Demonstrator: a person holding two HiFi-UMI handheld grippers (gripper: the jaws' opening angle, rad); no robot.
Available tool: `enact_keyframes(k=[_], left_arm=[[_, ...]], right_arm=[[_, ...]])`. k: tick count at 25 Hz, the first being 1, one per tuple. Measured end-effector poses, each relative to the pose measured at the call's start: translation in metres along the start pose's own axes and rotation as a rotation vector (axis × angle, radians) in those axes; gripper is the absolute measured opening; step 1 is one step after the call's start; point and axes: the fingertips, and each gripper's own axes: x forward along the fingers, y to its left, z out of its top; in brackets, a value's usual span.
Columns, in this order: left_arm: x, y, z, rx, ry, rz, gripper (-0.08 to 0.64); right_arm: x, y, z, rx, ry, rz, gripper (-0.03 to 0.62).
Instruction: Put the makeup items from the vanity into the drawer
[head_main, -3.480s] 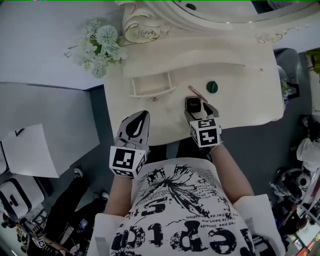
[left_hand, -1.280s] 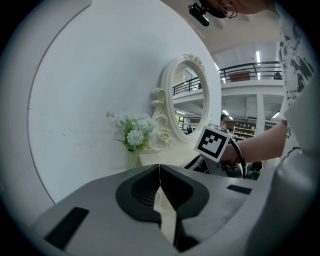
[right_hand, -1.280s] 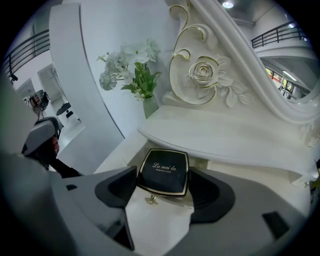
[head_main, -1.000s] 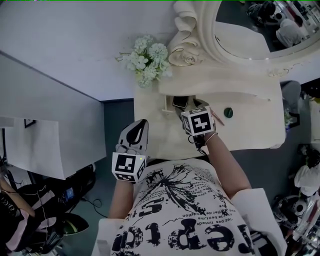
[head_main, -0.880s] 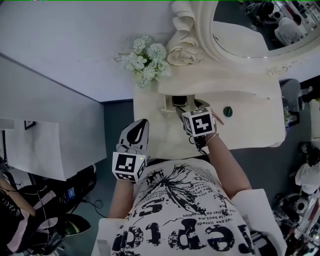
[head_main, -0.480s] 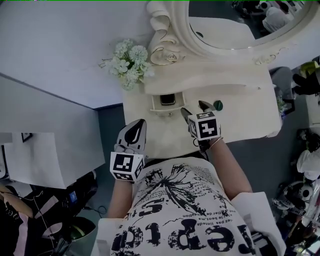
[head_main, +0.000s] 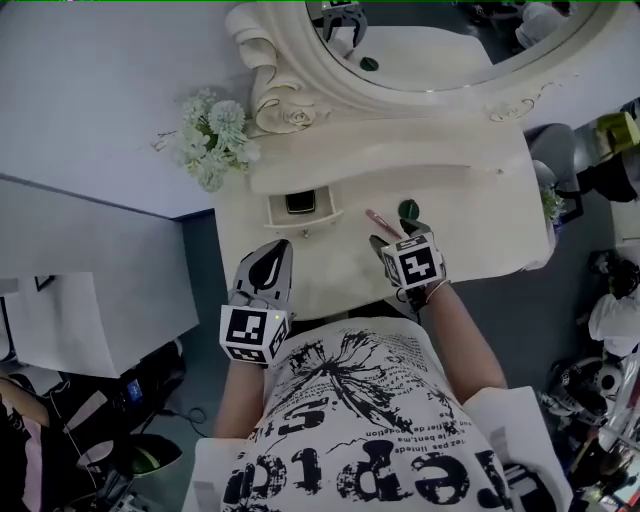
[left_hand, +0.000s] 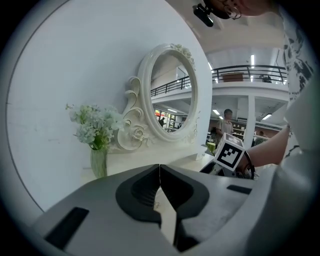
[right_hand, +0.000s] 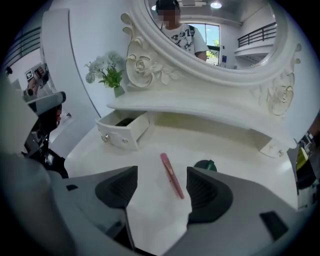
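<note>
The small cream drawer (head_main: 303, 213) stands pulled out on the vanity (head_main: 480, 220), with a dark compact (head_main: 299, 202) lying inside it. A pink pencil-like stick (head_main: 383, 222) and a round green item (head_main: 408, 209) lie on the vanity top right of the drawer. My right gripper (head_main: 396, 235) is open and empty just in front of them; in its own view the pink stick (right_hand: 171, 175) lies between the jaws and the green item (right_hand: 205, 164) sits ahead of the right jaw. My left gripper (head_main: 272, 262) is shut and empty near the vanity's front left edge.
A vase of pale flowers (head_main: 212, 140) stands at the vanity's back left, beside the ornate oval mirror (head_main: 430, 40). A raised shelf (right_hand: 200, 112) runs under the mirror. A white wall (head_main: 90, 90) lies to the left, and floor clutter (head_main: 600, 330) to the right.
My right gripper carried the dark compact to the drawer, let it go inside, then drew back right and now stands open at the pink stick. The left gripper stayed put.
</note>
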Motion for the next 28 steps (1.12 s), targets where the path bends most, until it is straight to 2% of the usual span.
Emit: enact_keyframes(k=[3,4,7,11,13,18,24,28], left_arm=[[0.007,-0.011,-0.007,-0.030,0.017,0.030,0.021],[0.009,-0.013,-0.009,-0.038,0.022,0.039,0.021],[0.017,-0.020,-0.014,-0.055,0.036,0.058,0.021],[0.023,-0.023,-0.019,-0.069,0.043,0.083,0.020],[0.026,-0.024,-0.019,-0.072,0.041,0.093,0.020],[0.028,-0.023,-0.019,-0.076,0.036,0.109,0.020],[0.027,-0.022,-0.015,-0.070,0.027,0.112,0.021],[0.022,-0.016,-0.009,-0.063,0.014,0.121,0.021]], right_arm=[[0.014,-0.009,-0.020,-0.075,0.073,0.036,0.306],[0.018,-0.012,-0.024,-0.093,0.087,0.042,0.280],[0.028,-0.023,-0.026,-0.116,0.104,0.043,0.193],[0.039,-0.026,-0.028,-0.158,0.133,0.060,0.166],[0.042,-0.026,-0.029,-0.180,0.145,0.059,0.119],[0.044,-0.022,-0.030,-0.198,0.139,0.059,0.057],[0.034,-0.025,-0.018,-0.217,0.096,0.037,0.054],[0.025,-0.021,0.000,-0.181,0.051,0.049,0.054]])
